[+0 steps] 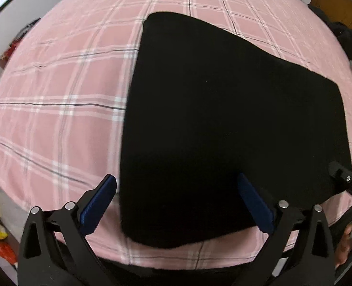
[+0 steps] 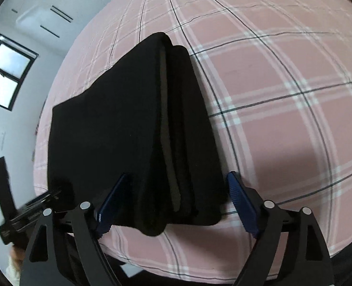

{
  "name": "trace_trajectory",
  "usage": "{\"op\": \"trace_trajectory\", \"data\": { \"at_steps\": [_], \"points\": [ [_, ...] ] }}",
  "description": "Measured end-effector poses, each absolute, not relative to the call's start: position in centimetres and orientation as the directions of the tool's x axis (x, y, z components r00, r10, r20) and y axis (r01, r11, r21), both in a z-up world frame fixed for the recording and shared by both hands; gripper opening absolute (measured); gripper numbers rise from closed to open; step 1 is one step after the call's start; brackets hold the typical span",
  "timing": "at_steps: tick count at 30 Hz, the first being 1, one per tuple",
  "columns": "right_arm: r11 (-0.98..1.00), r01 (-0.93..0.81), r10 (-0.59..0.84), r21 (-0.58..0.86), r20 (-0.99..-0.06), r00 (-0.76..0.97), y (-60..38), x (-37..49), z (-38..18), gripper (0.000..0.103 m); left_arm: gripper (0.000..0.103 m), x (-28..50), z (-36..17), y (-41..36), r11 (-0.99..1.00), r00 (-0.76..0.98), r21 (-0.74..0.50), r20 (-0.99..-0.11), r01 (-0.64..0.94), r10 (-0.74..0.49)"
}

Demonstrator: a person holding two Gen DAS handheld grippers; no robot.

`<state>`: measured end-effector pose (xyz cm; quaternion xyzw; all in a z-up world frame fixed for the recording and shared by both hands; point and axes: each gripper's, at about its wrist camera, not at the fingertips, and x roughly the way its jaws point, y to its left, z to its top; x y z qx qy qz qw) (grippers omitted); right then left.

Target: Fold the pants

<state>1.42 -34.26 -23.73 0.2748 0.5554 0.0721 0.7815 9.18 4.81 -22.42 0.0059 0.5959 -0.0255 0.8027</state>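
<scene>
On the pink checked bed: black pants folded, both grippers spread and empty.

In the left wrist view the pants (image 1: 223, 124) fill the middle and right of the frame on the bedsheet (image 1: 56, 95); the left gripper (image 1: 178, 202) stands wide at the bottom, holding nothing. In the right wrist view the stacked layers of the pants (image 2: 133, 131) show at centre, the right gripper (image 2: 178, 197) spread apart over their near edge. Pulling back carelessly could snag that edge and drag the layers askew.

The black pants (image 1: 223, 119) lie folded into a flat, thick rectangle on the pink plaid bedsheet (image 1: 56, 95), near its front edge, stacked layers showing along one side.
</scene>
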Motion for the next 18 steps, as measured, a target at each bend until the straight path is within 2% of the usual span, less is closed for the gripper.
{"op": "trace_trajectory", "data": {
  "at_steps": [3, 4, 6, 10, 13, 16, 18],
  "points": [
    [0.829, 0.199, 0.424, 0.522, -0.82, 0.385, -33.9, 1.6, -23.8, 0.09, 0.098, 10.3, -23.8, 5.8, 0.987, 0.254, -0.163, -0.954, 0.006, -0.159],
    [0.82, 0.201, 0.434, 0.535, -0.812, 0.39, -33.7, 1.7, -23.9, 0.097, 0.098, 10.7, -24.5, 6.6, 0.972, 0.24, -0.234, -0.946, -0.032, -0.219],
    [0.818, 0.22, 0.421, 0.531, -0.814, 0.4, -33.2, 1.9, -24.1, 0.098, 0.098, 10.9, -24.8, 7.6, 0.951, 0.259, -0.301, -0.926, -0.068, -0.275],
    [0.812, 0.253, 0.403, 0.527, -0.818, 0.409, -32.7, 2.4, -24.3, 0.098, 0.098, 10.4, -24.4, 7.3, 0.952, 0.286, -0.301, -0.918, -0.05, -0.275],
    [0.797, 0.237, 0.438, 0.555, -0.802, 0.406, -33.4, 2.4, -24.5, 0.098, 0.098, 9.7, -24.0, 7.5, 0.932, 0.302, -0.358, -0.896, -0.056, -0.326],
    [0.79, 0.213, 0.465, 0.575, -0.788, 0.403, -33.7, 2.4, -24.7, 0.098, 0.098, 10.0, -24.7, 6.9, 0.941, 0.29, -0.333, -0.907, -0.05, -0.306],
    [0.792, 0.219, 0.455, 0.569, -0.791, 0.408, -33.8, 2.3, -24.6, 0.085, 0.098, 10.3, -24.7, 6.7, 0.941, 0.29, -0.332, -0.909, -0.07, -0.3]
  ]
}}
